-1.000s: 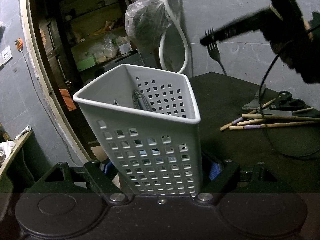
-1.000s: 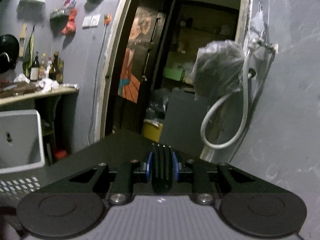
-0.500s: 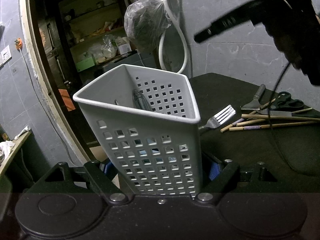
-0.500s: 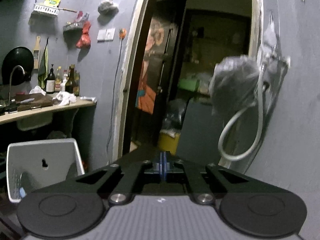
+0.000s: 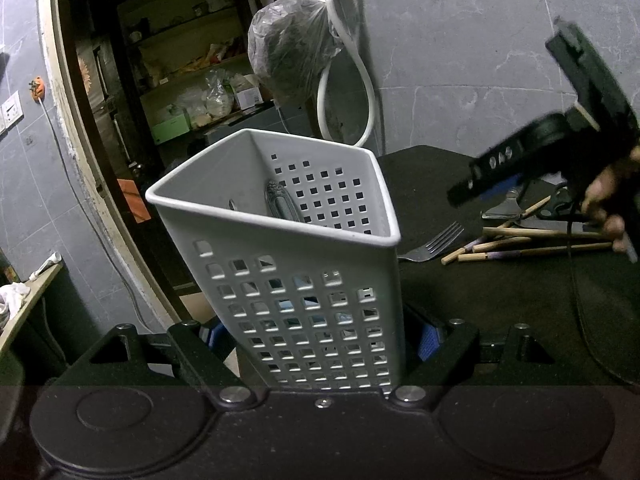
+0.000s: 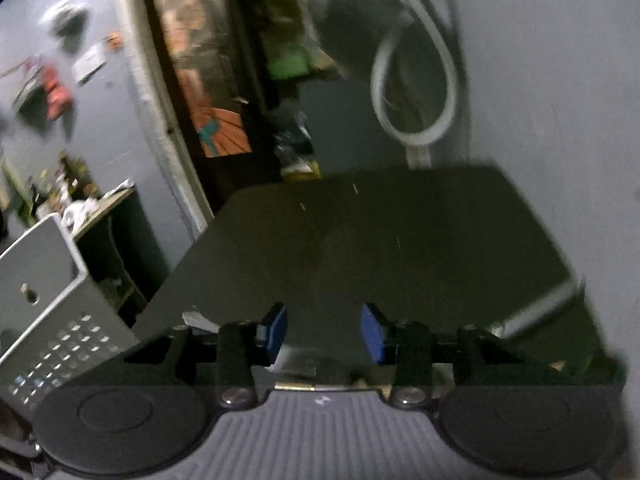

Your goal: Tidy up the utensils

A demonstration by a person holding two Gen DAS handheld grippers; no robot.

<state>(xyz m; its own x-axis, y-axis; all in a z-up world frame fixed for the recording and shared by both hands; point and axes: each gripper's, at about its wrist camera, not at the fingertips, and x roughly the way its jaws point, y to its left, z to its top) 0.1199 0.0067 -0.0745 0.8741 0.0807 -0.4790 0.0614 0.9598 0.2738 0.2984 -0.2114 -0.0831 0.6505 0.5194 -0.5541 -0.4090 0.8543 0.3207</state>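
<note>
My left gripper [image 5: 320, 332] is shut on the lower walls of a white perforated basket [image 5: 280, 264], which stands tilted at the table's left edge. A metal utensil handle [image 5: 282, 206] leans inside it. A fork [image 5: 436, 244] lies on the black table [image 5: 500, 300] just right of the basket, touching no gripper. My right gripper [image 6: 324, 332] hovers low over the table with its jaws opening and nothing between the blue pads [image 6: 276, 332]. In the left wrist view the right gripper [image 5: 480, 184] hangs above the fork, held by a hand [image 5: 608, 208]. The right wrist view is blurred, with the basket [image 6: 52, 280] at its left.
Several wooden chopsticks [image 5: 528, 240], a peeler [image 5: 504, 208] and scissors [image 5: 560, 204] lie at the table's right. A black cable [image 5: 580, 320] trails across the table. A tap with a white hose [image 5: 360, 80] and a plastic bag [image 5: 288, 56] hang on the wall behind.
The fork left the right gripper and now lies on the table beside the basket. The right gripper shut empty, then opened, rolled and sank toward the table. The left gripper kept still.
</note>
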